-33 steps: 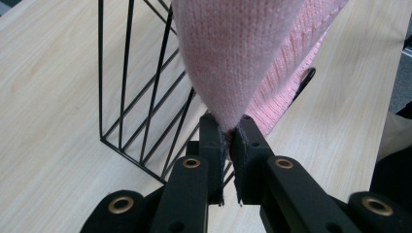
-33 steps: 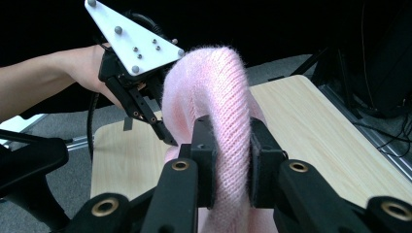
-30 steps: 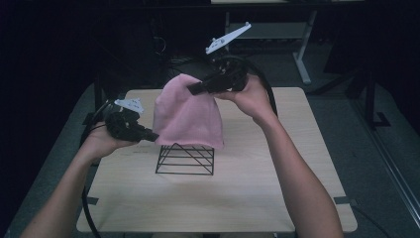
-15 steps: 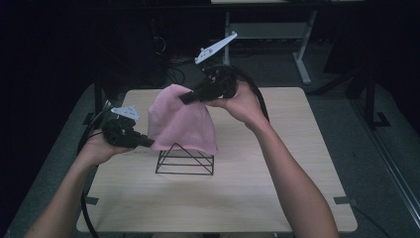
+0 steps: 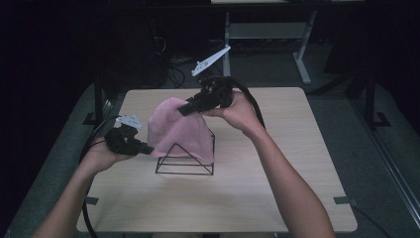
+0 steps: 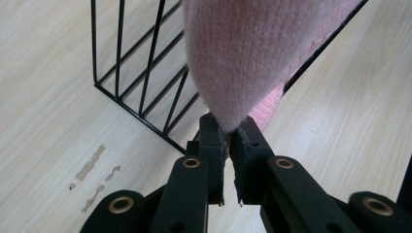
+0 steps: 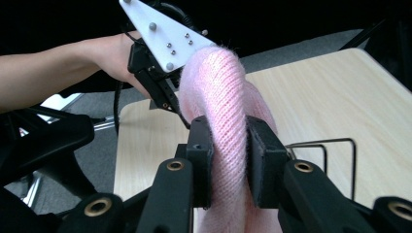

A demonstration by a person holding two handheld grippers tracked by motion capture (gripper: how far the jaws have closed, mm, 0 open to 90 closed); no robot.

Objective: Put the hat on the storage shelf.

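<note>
A pink knitted cloth (image 5: 179, 131) hangs stretched between both grippers over a black wire rack (image 5: 185, 161) in the middle of the table. My left gripper (image 5: 147, 147) is shut on the cloth's lower left edge, and in the left gripper view the pink cloth (image 6: 252, 53) is pinched between the jaws (image 6: 228, 133), with the rack (image 6: 145, 82) just beyond. My right gripper (image 5: 184, 109) is shut on the cloth's top, held above the rack. In the right gripper view a thick fold of the cloth (image 7: 226, 111) sits between the jaws, with the rack's top wire (image 7: 323, 145) at the right.
The light wooden table (image 5: 277, 198) has free room in front and at the right of the rack. Scuff marks (image 6: 92, 165) show on the wood near the left gripper. A white desk frame (image 5: 267, 34) stands on the floor behind the table.
Both grippers have carried the cloth left and lower, so it now drapes nearer the rack. The right gripper has dropped and moved toward the left.
</note>
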